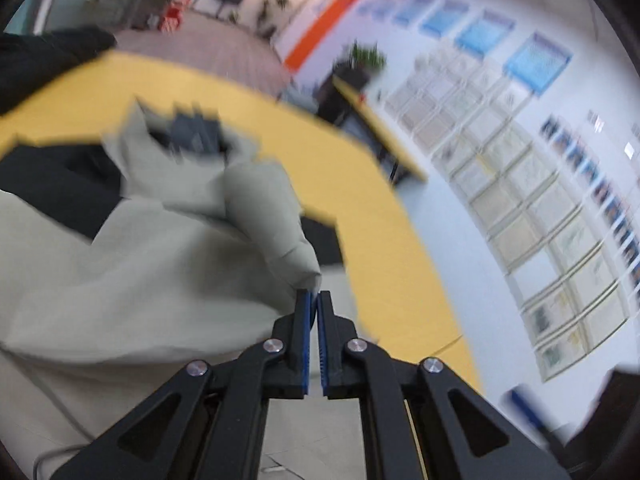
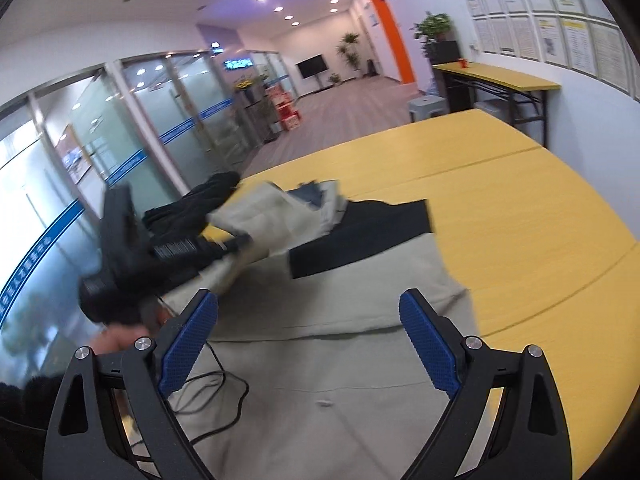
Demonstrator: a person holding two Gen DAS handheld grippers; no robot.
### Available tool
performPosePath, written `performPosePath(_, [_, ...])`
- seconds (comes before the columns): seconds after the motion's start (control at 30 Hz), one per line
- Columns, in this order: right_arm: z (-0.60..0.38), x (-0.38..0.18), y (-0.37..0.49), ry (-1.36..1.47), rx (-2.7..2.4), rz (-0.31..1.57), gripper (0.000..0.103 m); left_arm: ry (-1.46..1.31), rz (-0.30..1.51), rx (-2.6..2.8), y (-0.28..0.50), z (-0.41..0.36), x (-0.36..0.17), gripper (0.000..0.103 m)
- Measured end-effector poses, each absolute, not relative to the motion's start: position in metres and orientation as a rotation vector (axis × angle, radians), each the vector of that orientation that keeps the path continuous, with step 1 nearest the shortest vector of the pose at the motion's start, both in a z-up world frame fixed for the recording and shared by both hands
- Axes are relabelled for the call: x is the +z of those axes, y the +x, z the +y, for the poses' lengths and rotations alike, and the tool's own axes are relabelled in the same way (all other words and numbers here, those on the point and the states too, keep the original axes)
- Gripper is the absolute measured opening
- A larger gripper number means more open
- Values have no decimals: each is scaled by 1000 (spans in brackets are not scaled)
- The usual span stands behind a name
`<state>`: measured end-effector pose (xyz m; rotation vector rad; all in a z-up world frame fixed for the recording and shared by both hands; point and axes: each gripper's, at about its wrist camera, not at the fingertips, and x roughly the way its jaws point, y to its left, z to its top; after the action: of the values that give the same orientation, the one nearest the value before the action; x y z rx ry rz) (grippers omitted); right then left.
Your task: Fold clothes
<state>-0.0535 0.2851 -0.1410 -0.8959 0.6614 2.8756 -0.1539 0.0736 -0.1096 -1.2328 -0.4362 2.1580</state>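
Note:
A pale grey-green garment (image 1: 160, 264) with black panels lies on the yellow table (image 1: 360, 200). My left gripper (image 1: 314, 294) is shut on a fold of the garment and lifts it off the table. In the right wrist view the garment (image 2: 320, 380) spreads below my right gripper (image 2: 308, 304), which is open and empty above it. The left gripper (image 2: 236, 244) shows there too, pinching the cloth's raised edge. A black panel (image 2: 360, 236) lies across the garment's middle.
A dark garment (image 2: 200, 200) lies at the table's far left edge. A thin black cable (image 2: 224, 392) runs over the cloth near me. A second yellow table (image 2: 496, 76) stands by the right wall, with a grey stool (image 2: 426, 106) beside it.

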Motion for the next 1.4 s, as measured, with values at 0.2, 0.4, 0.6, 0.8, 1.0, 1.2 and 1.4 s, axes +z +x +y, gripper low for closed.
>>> performPosePath(0.2, [325, -158, -60, -937, 2816, 763, 96, -1352, -291, 2088, -130, 96, -147, 12])
performPosePath(0.4, [331, -212, -120, -1135, 2774, 846, 103, -1109, -374, 2236, -110, -12, -77, 78])
performPosePath(0.6, [319, -288, -184, -1340, 2707, 840, 96, -1111, -189, 2516, -175, -134, -98, 97])
performPosePath(0.8, [316, -305, -204, -1360, 2566, 676, 11, -1366, -157, 2399, -234, -180, -193, 87])
performPosePath(1.0, [323, -296, -200, -1307, 2498, 584, 9, -1255, 85, 2381, -215, -173, -207, 89])
performPosePath(1.2, [312, -276, -186, -1320, 2473, 544, 53, -1323, 132, 2338, -204, -176, -185, 88])
performPosePath(1.4, [298, -216, -85, -1272, 2669, 599, 81, -1225, 57, 2399, -103, -233, -100, 88])
